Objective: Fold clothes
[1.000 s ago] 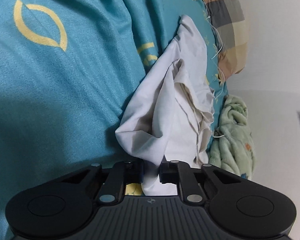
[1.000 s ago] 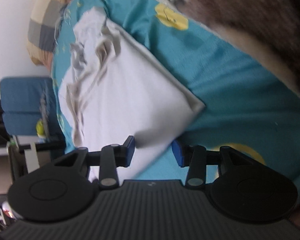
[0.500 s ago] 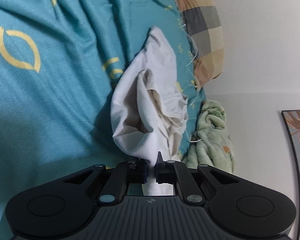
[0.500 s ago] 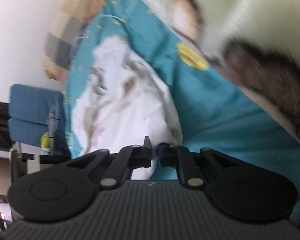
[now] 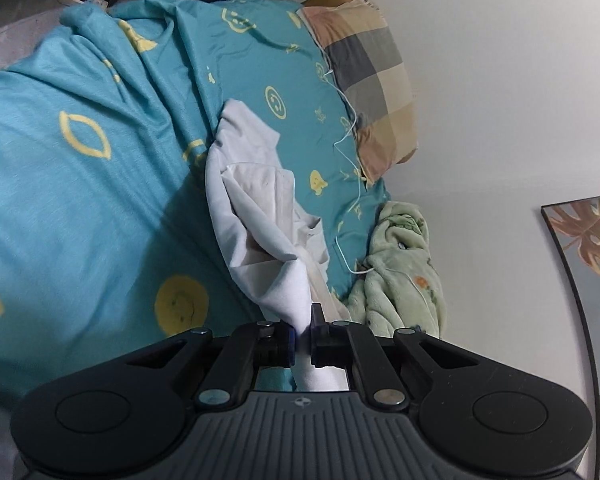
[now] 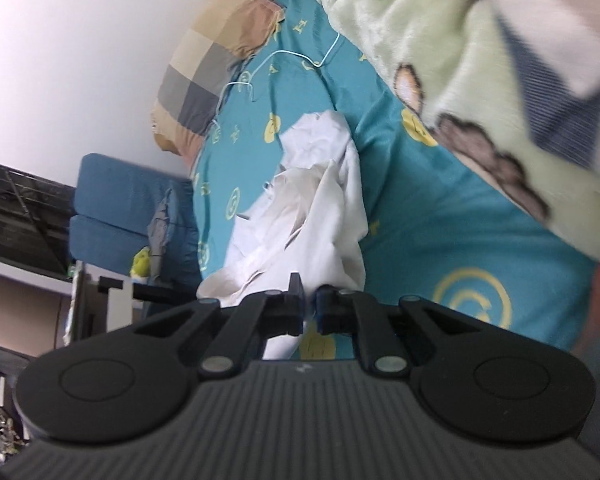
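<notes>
Both grippers, left [image 5: 303, 334] and right [image 6: 309, 312], now clamped on crumpled white cotton garment [image 5: 256, 216], lifted off teal patterned bedsheet [image 5: 80, 220]; fold underway.

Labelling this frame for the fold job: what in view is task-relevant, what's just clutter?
In play: white garment, pinched by left gripper and right gripper.

Lying about: teal bedsheet, checked pillow, green fleece blanket, blue chair, framed picture.

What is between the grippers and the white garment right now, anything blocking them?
Nothing visible. The left gripper and right gripper are each shut on the white garment, which trails across the teal bedsheet.
</notes>
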Demonstrator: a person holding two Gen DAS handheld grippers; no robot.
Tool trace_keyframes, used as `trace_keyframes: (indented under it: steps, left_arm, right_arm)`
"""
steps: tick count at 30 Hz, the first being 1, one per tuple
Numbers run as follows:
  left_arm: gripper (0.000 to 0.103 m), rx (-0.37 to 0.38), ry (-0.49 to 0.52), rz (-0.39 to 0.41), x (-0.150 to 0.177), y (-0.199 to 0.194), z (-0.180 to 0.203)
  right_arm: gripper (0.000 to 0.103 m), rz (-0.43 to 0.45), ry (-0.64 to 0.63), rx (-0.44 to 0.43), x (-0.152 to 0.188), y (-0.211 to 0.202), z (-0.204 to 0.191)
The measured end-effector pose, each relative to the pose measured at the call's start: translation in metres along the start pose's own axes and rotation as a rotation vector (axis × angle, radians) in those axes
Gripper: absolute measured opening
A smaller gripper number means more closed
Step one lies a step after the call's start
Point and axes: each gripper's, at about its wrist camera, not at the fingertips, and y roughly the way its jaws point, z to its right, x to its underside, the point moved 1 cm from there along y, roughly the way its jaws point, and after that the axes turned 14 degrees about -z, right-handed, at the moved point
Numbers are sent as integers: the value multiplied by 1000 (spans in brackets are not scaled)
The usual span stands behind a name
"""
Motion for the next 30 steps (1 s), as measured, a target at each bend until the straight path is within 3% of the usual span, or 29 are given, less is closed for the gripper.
trace_keyframes:
  steps: [8, 14, 19, 30]
  left_arm:
    - [6, 7, 13, 15, 76, -53, -7]
    - [6, 24, 0, 34, 87, -73, -5]
    - [7, 12, 10, 41, 64, -60, 12]
    - [7, -43, -29, 40, -63, 36, 30]
  right_arm:
    - [9, 19, -24, -13, 51, -51, 13]
    - [9, 24, -33, -34, 54, -59, 4]
    - [9, 37, -5, -26, 35, -51, -5]
    - [9, 40, 26, 74, -59, 39, -40]
